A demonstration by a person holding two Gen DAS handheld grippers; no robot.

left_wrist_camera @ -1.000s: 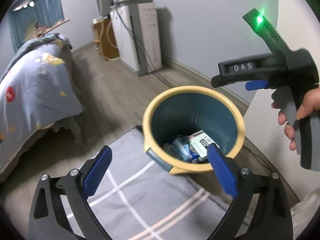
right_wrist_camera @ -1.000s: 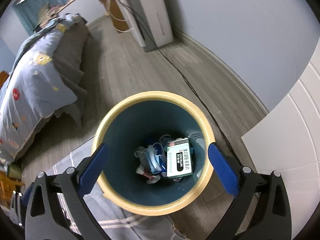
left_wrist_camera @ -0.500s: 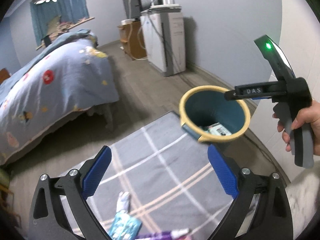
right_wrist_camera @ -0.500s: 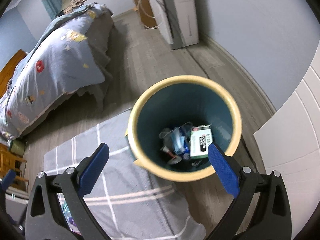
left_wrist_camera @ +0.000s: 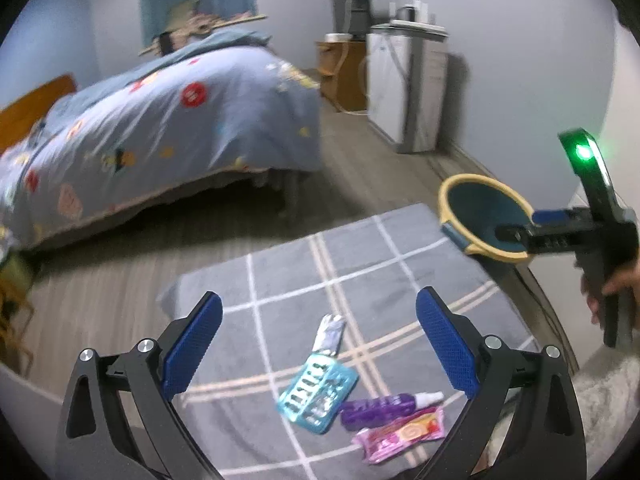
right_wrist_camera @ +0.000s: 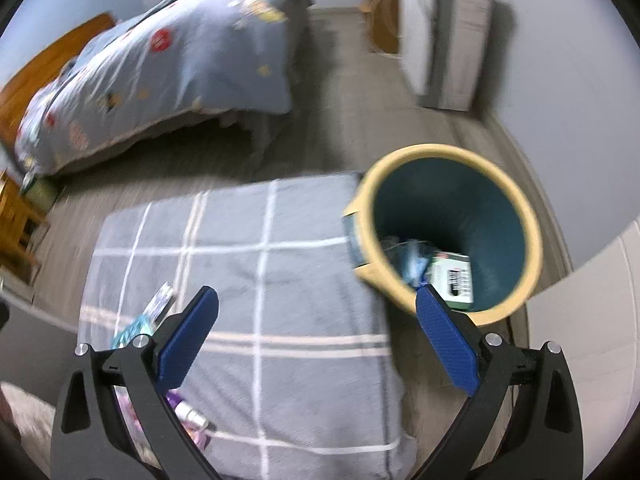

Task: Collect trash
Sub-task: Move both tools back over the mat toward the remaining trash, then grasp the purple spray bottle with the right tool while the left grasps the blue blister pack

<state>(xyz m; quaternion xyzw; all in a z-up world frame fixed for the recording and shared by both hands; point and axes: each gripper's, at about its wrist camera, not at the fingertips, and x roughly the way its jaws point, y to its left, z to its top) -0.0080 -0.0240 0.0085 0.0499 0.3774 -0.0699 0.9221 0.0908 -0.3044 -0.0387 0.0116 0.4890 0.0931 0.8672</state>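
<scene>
On the grey checked rug lie a silver wrapper, a teal blister pack, a purple bottle and a pink packet. My left gripper hangs open above them, holding nothing. The teal bin with a yellow rim stands at the rug's far right corner, with a green-and-white box and other trash inside. My right gripper is open and empty, hovering over the rug just left of the bin. Seen from the left wrist, the right gripper points at the bin.
A bed with a blue patterned duvet fills the left and back. A white cabinet and a wooden stand line the far wall. Wooden furniture stands at the left. A white panel rises right of the bin.
Both grippers have pulled back and swung left, away from the bin. The trash on the rug has come into view under the left gripper. Both stay open and empty.
</scene>
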